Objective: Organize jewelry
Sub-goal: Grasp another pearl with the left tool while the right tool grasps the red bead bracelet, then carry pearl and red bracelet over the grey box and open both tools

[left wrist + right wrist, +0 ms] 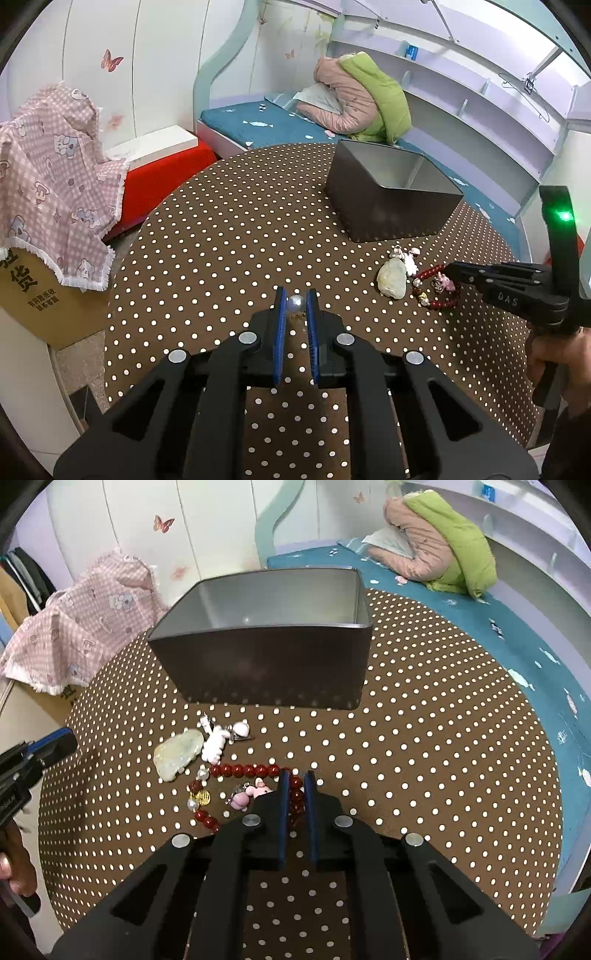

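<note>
My left gripper (296, 295) is shut on a small pearly bead (296, 304), held just above the polka-dot table (221, 240). In the right wrist view my right gripper (296, 777) is shut on the red bead bracelet (243, 770), which lies on the table with gold and pink charms (242, 799) attached. The blue pads pinch the bracelet's right side. A pale jade pendant (177, 755) and a white-pink trinket (214, 744) lie just left of it. Behind them stands an open dark metal box (266, 672). From the left wrist view, the right gripper (448, 271) reaches in over the bracelet (428, 274).
The round table's edge curves close behind the metal box (391, 214). A bed with a blue cover (273, 127) and pink and green jackets (362, 99) lies beyond. A pink checked cloth (55, 177) drapes a cardboard box at the left, beside a red stool (162, 181).
</note>
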